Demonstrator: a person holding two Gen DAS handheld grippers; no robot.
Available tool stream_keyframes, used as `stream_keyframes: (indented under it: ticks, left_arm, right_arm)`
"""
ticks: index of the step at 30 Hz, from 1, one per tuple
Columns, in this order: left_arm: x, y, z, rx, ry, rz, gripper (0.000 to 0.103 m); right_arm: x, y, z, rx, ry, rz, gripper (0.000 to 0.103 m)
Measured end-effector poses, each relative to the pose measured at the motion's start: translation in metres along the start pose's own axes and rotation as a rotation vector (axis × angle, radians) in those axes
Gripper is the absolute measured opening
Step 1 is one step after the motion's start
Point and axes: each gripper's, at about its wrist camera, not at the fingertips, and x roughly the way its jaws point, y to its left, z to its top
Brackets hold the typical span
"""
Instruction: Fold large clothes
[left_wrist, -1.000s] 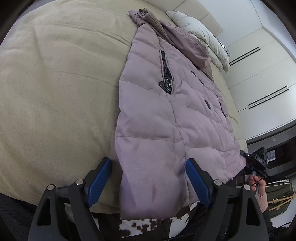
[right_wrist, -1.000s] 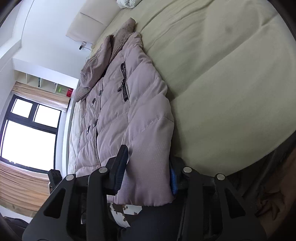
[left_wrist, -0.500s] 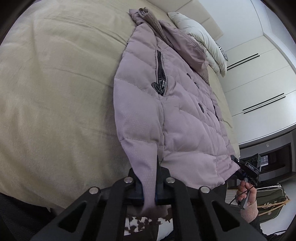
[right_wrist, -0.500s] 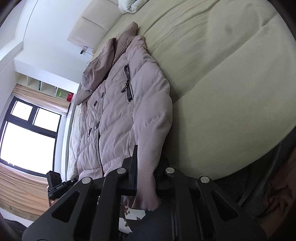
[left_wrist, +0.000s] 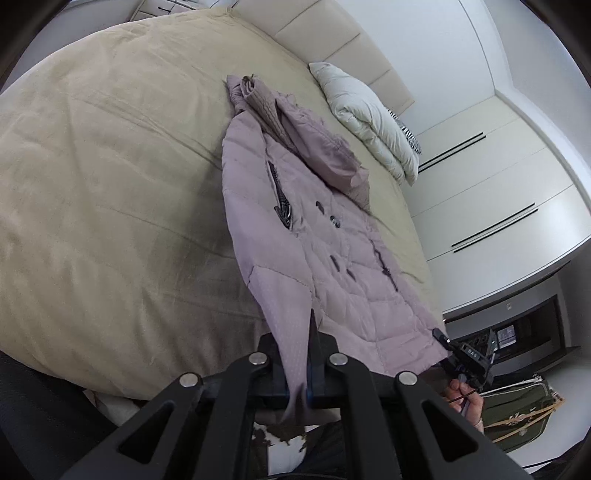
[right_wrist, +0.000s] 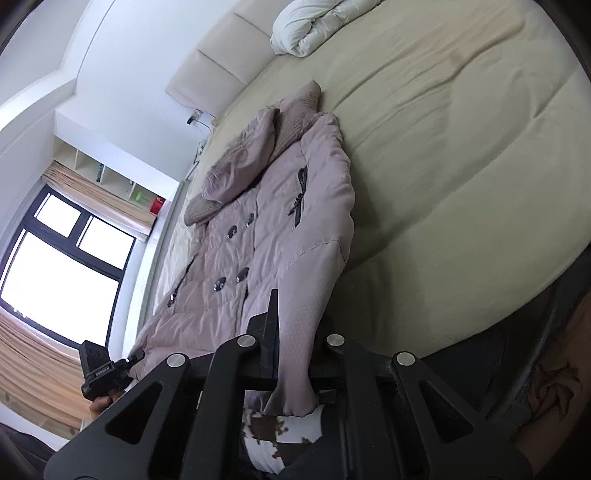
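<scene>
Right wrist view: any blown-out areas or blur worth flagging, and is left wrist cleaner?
Right wrist view: black-framed window is blown out white, quilted mauve puffer jacket stays sharp; left wrist view: even soft light, no glare, jacket sharp; both show heavy fisheye bending and dark corners.

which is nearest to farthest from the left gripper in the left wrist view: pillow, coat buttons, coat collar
1. coat buttons, mid coat, just ahead of the left gripper
2. coat collar, far end of the coat
3. pillow, upper right by the headboard
</scene>
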Motion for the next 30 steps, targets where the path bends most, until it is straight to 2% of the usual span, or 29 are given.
stream_keyframes:
  ticks: [6, 9, 13, 19, 24, 28, 30]
  left_arm:
    - [-0.019, -0.009, 0.017, -0.085, -0.093, -0.125, 0.005]
    - [-0.025, -0.008, 0.038, -0.128, -0.151, -0.181, 0.005]
    - [-0.030, -0.004, 0.082, -0.142, -0.238, -0.236, 0.005]
    - [-0.011, -0.029, 0.163, -0.089, -0.344, -0.274, 0.005]
    - [0.015, -0.039, 0.226, -0.093, -0.414, -0.256, 0.005]
    - [0.044, -0.041, 0.274, -0.065, -0.449, -0.184, 0.005]
    - [0.064, -0.043, 0.296, -0.034, -0.469, -0.114, 0.005]
  right_arm:
    - [-0.021, 0.026, 0.020, 0.049, -0.086, 0.142, 0.007]
    - [-0.026, 0.036, 0.038, 0.050, -0.131, 0.174, 0.007]
    - [-0.027, 0.046, 0.076, 0.036, -0.207, 0.195, 0.007]
    - [0.003, 0.079, 0.157, -0.025, -0.307, 0.231, 0.007]
    - [0.037, 0.111, 0.222, -0.096, -0.386, 0.157, 0.007]
    - [0.079, 0.124, 0.273, -0.115, -0.402, 0.098, 0.007]
    - [0.106, 0.130, 0.298, -0.143, -0.407, 0.043, 0.007]
